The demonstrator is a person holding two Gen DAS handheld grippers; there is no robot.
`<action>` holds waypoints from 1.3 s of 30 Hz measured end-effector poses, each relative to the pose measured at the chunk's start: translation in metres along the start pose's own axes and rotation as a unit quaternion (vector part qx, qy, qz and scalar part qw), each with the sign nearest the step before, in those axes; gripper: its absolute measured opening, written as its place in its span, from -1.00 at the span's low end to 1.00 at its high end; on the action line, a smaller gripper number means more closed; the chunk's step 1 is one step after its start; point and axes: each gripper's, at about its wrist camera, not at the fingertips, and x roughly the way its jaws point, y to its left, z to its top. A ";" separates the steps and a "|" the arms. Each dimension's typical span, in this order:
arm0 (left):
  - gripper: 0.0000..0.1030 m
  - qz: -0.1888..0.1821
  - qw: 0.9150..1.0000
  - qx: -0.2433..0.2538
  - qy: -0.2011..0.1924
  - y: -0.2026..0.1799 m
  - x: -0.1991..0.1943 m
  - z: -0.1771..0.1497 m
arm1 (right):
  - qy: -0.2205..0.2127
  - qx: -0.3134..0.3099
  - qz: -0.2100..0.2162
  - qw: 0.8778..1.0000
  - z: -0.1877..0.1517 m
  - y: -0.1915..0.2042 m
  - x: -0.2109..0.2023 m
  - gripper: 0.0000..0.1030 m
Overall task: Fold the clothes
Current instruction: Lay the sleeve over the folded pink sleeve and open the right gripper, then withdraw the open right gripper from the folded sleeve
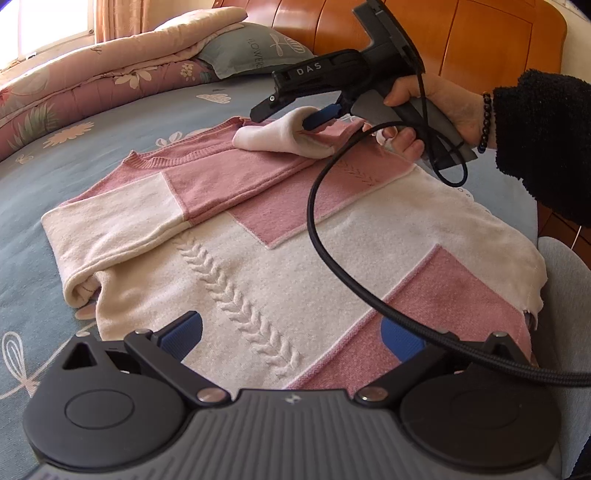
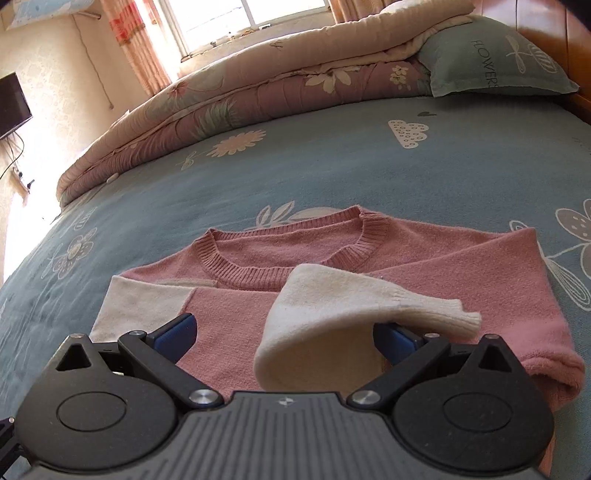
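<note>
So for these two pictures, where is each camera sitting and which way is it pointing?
Left wrist view: sits on the left gripper near the sweater's hem, looking up the bed toward the headboard; its own open fingers show, plus the right gripper and the hand holding it.
Right wrist view: sits on the right gripper low over the sweater's chest, facing the collar and window; its open fingers show, the cream cuff draped over one.
Shared: sweater, cuff, quilt, pillow.

"DAS" in white letters on the black body of my right gripper [image 1: 295, 116], "FLOWERS" printed on the grey-green pillow [image 2: 495, 59] at my bed's head
</note>
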 end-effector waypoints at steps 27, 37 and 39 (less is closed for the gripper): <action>0.99 0.008 1.000 0.005 0.014 -0.003 0.009 -0.002 | -0.026 -0.039 0.011 0.999 0.015 0.003 -0.038 1.00; 0.99 -0.005 0.999 -0.042 -0.014 0.006 0.014 0.007 | -0.060 0.083 -0.018 0.995 -0.022 -0.097 -0.087 1.00; 0.99 -0.013 0.997 -0.069 -0.025 0.013 0.014 0.009 | -0.076 0.108 0.002 0.991 -0.038 -0.107 -0.090 1.00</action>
